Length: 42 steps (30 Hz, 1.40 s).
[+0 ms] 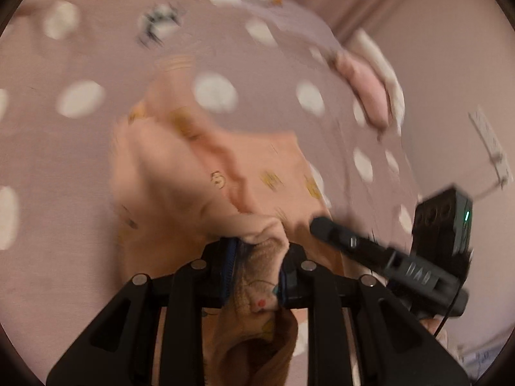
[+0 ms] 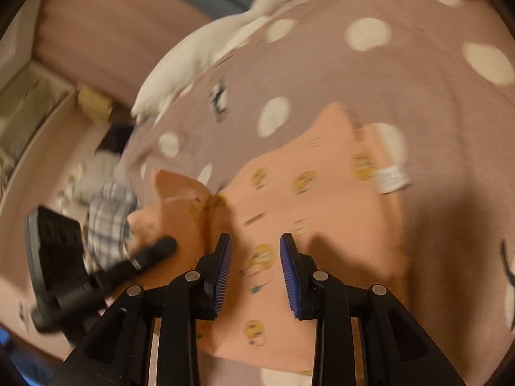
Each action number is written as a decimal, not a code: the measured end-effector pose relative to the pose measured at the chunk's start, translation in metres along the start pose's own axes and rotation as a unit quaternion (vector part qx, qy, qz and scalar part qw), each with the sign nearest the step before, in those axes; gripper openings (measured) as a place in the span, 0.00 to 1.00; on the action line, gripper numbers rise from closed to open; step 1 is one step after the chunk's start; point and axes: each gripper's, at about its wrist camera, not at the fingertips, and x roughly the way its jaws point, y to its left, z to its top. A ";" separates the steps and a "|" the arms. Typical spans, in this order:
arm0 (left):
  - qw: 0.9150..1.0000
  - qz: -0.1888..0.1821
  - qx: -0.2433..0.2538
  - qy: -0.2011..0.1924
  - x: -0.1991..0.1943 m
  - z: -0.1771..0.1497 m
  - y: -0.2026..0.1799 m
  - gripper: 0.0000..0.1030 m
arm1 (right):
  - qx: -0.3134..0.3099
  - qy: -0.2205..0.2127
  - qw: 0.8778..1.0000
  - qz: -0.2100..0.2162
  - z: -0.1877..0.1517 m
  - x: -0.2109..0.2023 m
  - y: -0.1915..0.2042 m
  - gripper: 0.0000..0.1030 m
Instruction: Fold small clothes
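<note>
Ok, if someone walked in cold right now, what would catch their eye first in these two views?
Probably the peach garment with yellow cartoon prints, spread on the polka-dot bedspread. The left gripper is shut on a bunched fold of it, while the right gripper hangs open just above the cloth. A white goose plush lies along the bed's far edge.

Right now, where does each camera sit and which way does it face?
Left wrist: on the left gripper, looking forward and down along its fingers at the peach garment bunched between them on the dotted bedcover; the right gripper shows at right.
Right wrist: on the right gripper, looking down at the same garment lying flat; its jaws stand apart, nothing between them; the left gripper shows at left.
Shared: garment, bedcover, white goose toy.
</note>
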 end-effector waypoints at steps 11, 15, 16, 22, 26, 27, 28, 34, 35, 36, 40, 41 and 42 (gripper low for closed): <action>0.999 -0.028 -0.009 -0.017 -0.025 -0.029 0.016 0.46 | 0.018 0.041 0.999 0.024 -0.002 0.007 -0.009 0.43; 0.999 0.000 -0.020 -0.028 -0.045 -0.045 0.042 0.47 | -0.027 0.078 0.996 -0.028 -0.004 0.033 0.006 0.43; 0.999 0.002 -0.023 -0.029 -0.048 -0.047 0.047 0.47 | -0.038 0.082 0.995 -0.036 -0.005 0.039 0.009 0.43; 0.998 0.001 -0.059 -0.028 -0.053 -0.061 0.074 0.47 | -0.080 0.098 0.991 -0.033 -0.004 0.062 0.032 0.43; 0.997 -0.008 -0.071 -0.026 -0.052 -0.065 0.079 0.47 | -0.071 0.106 0.992 -0.022 0.003 0.078 0.026 0.43; 0.997 -0.011 -0.073 -0.026 -0.051 -0.065 0.080 0.47 | -0.065 0.103 0.992 -0.014 0.005 0.076 0.024 0.41; 0.997 -0.012 -0.073 -0.025 -0.051 -0.065 0.080 0.47 | -0.066 0.100 0.993 -0.013 0.006 0.075 0.024 0.32; 0.997 -0.015 -0.070 -0.027 -0.051 -0.059 0.077 0.47 | -0.122 0.054 0.991 -0.021 0.008 0.048 0.040 0.08; 0.997 -0.018 -0.071 -0.028 -0.051 -0.057 0.076 0.47 | -0.132 0.043 0.990 -0.025 0.012 0.043 0.046 0.08; 0.997 -0.020 -0.071 -0.029 -0.050 -0.055 0.074 0.47 | -0.146 0.031 0.988 -0.034 0.017 0.036 0.053 0.08; 0.997 -0.024 -0.064 -0.025 -0.043 -0.049 0.065 0.47 | -0.177 0.010 0.981 -0.082 0.036 0.011 0.054 0.08; 0.997 -0.026 -0.062 -0.023 -0.040 -0.048 0.062 0.47 | -0.174 0.009 0.980 -0.096 0.041 0.005 0.046 0.08; 0.998 -0.027 -0.060 -0.021 -0.037 -0.046 0.060 0.47 | -0.170 0.011 0.979 -0.108 0.042 0.003 0.039 0.08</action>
